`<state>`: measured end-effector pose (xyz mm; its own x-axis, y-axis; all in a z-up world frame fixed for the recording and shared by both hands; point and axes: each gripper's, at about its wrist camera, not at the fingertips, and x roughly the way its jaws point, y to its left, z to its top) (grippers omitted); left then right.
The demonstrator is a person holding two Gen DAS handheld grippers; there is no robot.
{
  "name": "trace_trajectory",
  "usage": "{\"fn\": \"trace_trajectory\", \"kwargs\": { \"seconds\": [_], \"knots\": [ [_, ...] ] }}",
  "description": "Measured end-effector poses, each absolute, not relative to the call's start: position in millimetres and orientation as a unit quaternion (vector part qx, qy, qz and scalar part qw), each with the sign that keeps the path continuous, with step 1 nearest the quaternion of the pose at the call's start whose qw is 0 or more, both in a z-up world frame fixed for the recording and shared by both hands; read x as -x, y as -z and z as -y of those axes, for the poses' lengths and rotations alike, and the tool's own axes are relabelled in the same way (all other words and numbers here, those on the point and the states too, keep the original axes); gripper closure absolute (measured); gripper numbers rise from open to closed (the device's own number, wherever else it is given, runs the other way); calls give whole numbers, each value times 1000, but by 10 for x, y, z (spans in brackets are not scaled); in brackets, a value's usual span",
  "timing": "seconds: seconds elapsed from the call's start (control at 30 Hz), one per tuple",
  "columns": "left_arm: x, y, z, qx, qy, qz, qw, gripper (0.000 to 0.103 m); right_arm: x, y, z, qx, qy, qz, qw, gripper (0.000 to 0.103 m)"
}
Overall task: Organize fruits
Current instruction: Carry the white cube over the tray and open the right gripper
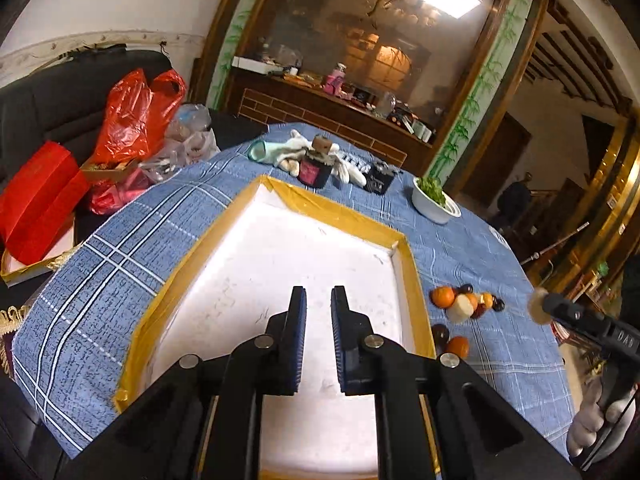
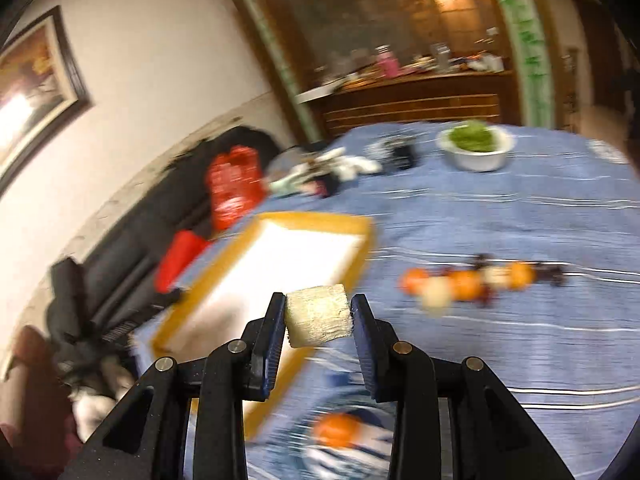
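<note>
The right gripper (image 2: 319, 312) clamps a pale cylindrical chunk (image 2: 318, 317) above the blue checked cloth (image 2: 520, 340), near the corner of the white tray (image 2: 296, 248) with the yellow-taped rim (this whole view is smeared, so the chunk's kind cannot be told). The left gripper (image 1: 319, 300) hangs over the tray floor with its fingers nearly together and nothing between them. Right of the tray lie oranges (image 1: 442, 297), dark round fruits (image 1: 498, 304) and another pale piece (image 1: 460, 308), partly hiding one another.
</note>
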<state>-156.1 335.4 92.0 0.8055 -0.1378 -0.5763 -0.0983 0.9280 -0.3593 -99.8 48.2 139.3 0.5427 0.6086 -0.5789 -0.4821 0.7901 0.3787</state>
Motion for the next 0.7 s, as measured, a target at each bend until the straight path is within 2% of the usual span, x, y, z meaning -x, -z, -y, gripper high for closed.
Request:
{"fn": "trace_trajectory", "kwargs": {
  "seconds": [0.1,0.2,0.23,0.4,0.7],
  "knots": [
    [1615,-926,-3263,182,46,-320,928,88,1025,-1342,-634,-91,-319,-366,870,66],
    [1680,-956,-2920,154,113,-324,927,69,1076,-1233,-504,-109,-304,-372,870,66],
    [1689,-963,-2821,147,130,-324,925,67,1101,-1215,-436,-110,-291,-370,875,66],
    [1706,-940,-2000,93,238,-347,902,64,1308,-1115,134,-135,-237,-363,891,67],
    [1375,-417,-1112,-40,199,-430,879,64,1483,-966,669,-184,-230,-355,887,67]
  ]
}}
